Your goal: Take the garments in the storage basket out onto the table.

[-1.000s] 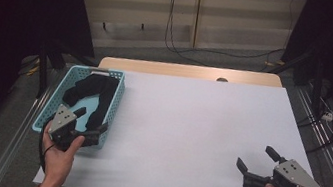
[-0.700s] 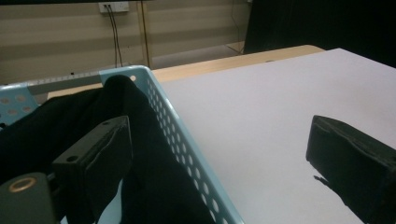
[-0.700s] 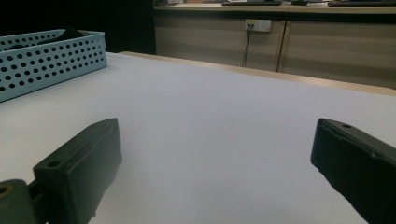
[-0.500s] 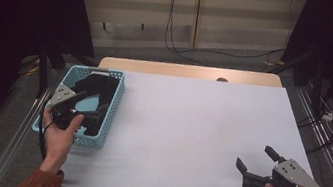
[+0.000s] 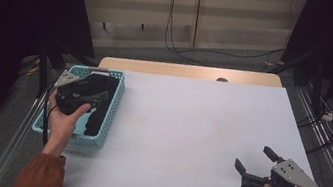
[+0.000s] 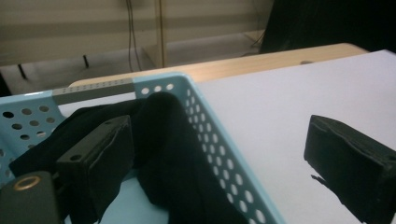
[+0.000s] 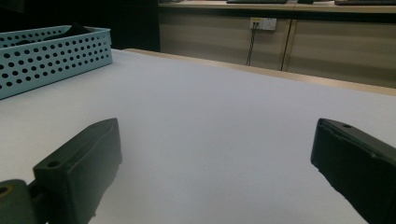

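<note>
A: Left tool [image 5: 87, 97] sits over the light-blue perforated basket [image 5: 109, 115] at the tabletop's left edge. Jaws apart, nothing between them. In the left gripper view one jaw hangs inside the basket beside the black cloth [image 6: 163, 154], the other outside the wall, over the tabletop.

B: So the wall sits between the jaws?

A: Looks that way. The cloth lies heaped in the basket, draped up against the near wall. My reading: the step in hand is a reach for the cloth.

B: How to do it well?

A: Bring both jaws inside the rim first, then drop onto the raised fold and close on a thick bunch, clear of the plastic. A pinch that catches the wall would likely drag the basket.

B: Right tool [image 5: 254, 171]?

A: Low over the tabletop's near right corner, jaws wide apart, empty.

B: Surface and room?

A: White tabletop [image 5: 199, 129], bare, with a pale wood strip at the far edge. Beyond it, dim room, beige cabinets, cables on the floor, dark curtains at both sides.
</note>
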